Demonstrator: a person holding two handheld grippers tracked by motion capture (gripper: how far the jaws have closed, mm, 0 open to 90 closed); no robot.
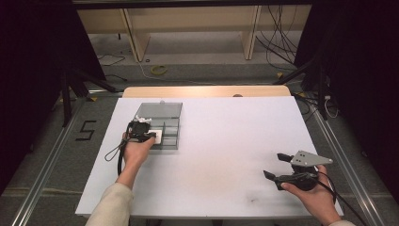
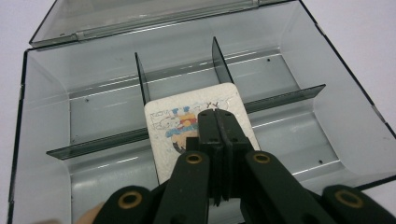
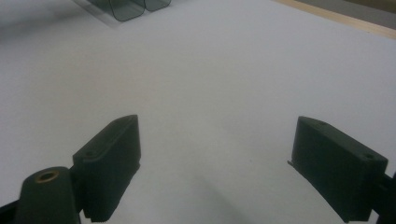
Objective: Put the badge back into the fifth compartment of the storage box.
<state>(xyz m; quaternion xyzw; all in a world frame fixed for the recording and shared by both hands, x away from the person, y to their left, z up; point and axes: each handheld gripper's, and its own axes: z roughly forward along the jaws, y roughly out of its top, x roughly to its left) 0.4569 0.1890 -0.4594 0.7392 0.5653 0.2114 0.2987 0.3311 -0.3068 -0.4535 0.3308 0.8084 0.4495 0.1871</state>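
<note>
Step looks like picking a card out of, or placing it into, the organizer box (image 2: 355,140) near the worktop's (image 1: 226,141) far-left corner. The left hand-held gripper (image 2: 218,116) is fully closed, pinching the small printed card (image 2: 161,140) by its edge over the box's front middle compartment. Next move needs the pinch kept firm, clear of the dividers; the right hand-held gripper (image 3: 217,163) hangs wide open and empty over the near-right corner.

A black number "5" (image 1: 86,130) is marked on the grey floor, at nine o'clock from the table (image 1: 226,155). The print on the card (image 2: 196,123) cannot be read.
</note>
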